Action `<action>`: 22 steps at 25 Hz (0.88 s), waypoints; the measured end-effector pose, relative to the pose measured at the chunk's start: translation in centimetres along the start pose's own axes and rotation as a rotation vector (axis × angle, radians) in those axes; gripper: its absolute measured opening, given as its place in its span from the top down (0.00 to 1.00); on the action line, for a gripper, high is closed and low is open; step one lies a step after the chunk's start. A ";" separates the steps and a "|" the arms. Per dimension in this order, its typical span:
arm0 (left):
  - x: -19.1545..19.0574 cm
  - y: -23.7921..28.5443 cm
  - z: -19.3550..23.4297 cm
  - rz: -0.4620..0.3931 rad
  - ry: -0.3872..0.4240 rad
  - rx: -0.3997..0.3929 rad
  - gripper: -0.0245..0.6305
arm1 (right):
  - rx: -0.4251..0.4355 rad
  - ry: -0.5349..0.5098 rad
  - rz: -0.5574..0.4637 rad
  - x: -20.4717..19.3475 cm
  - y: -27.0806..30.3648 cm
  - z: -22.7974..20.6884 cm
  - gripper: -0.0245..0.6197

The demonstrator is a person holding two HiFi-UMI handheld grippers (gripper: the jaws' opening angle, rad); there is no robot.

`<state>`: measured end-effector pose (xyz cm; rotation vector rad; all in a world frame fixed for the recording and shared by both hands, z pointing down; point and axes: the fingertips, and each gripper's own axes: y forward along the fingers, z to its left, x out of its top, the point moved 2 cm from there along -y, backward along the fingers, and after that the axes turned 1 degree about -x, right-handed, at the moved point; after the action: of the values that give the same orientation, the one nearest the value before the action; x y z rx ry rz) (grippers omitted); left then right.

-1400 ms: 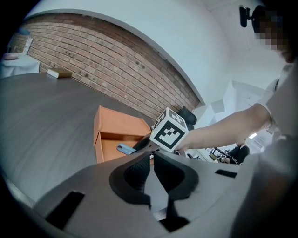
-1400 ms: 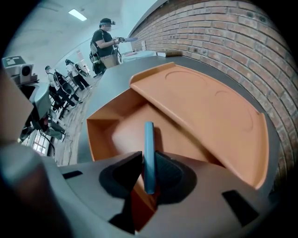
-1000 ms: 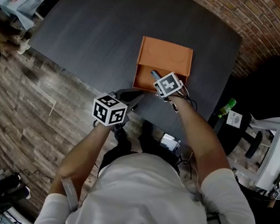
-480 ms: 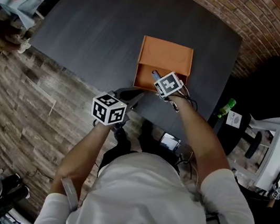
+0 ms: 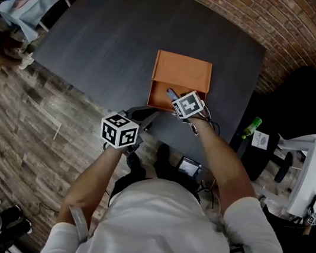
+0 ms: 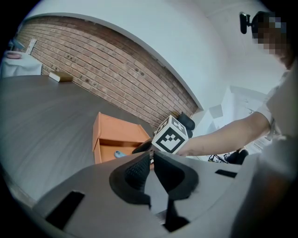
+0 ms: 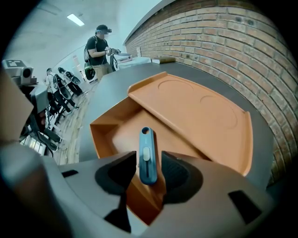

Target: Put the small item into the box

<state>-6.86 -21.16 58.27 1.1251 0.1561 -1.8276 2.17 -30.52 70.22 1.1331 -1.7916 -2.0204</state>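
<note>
Left gripper [image 6: 149,162]: jaws together, nothing between them, held at the near edge of the table [image 5: 114,31], apart from the box. It poses little risk unless it swings right into the other arm.

Box [image 7: 104,135], orange, open, with its lid [image 7: 200,116] laid back flat behind it. Its floor looks bare apart from the small item [image 7: 145,139], a blue slider-type piece, which the left gripper view shows low inside, close to the near wall.

Right gripper [image 7: 149,159]: jaws opening, with the item between them and a gap showing on either side. I judge it released, not clamped.

Risks: the item sits near the wall, so a pad catching it as the gripper pulls back could flip it over the rim onto the table. A lid nudged forward could also fall shut on the jaws.
</note>
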 end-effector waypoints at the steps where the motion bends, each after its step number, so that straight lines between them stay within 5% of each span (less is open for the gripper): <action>1: 0.1 -0.1 -0.1 -0.003 0.000 -0.001 0.91 | -0.003 0.008 -0.011 0.2 -0.2 0.0 0.68; 15: 1.7 -1.0 -1.6 -0.071 0.019 -0.028 0.91 | -0.058 0.022 -0.102 0.8 -3.5 -0.1 0.70; 22: 3.1 -1.8 -3.0 -0.121 0.040 -0.049 0.91 | -0.061 0.043 -0.187 1.4 -6.1 0.6 0.81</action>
<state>-6.79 -20.60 53.62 1.1391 0.2960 -1.8977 2.82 -29.49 64.09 1.3596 -1.6470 -2.1183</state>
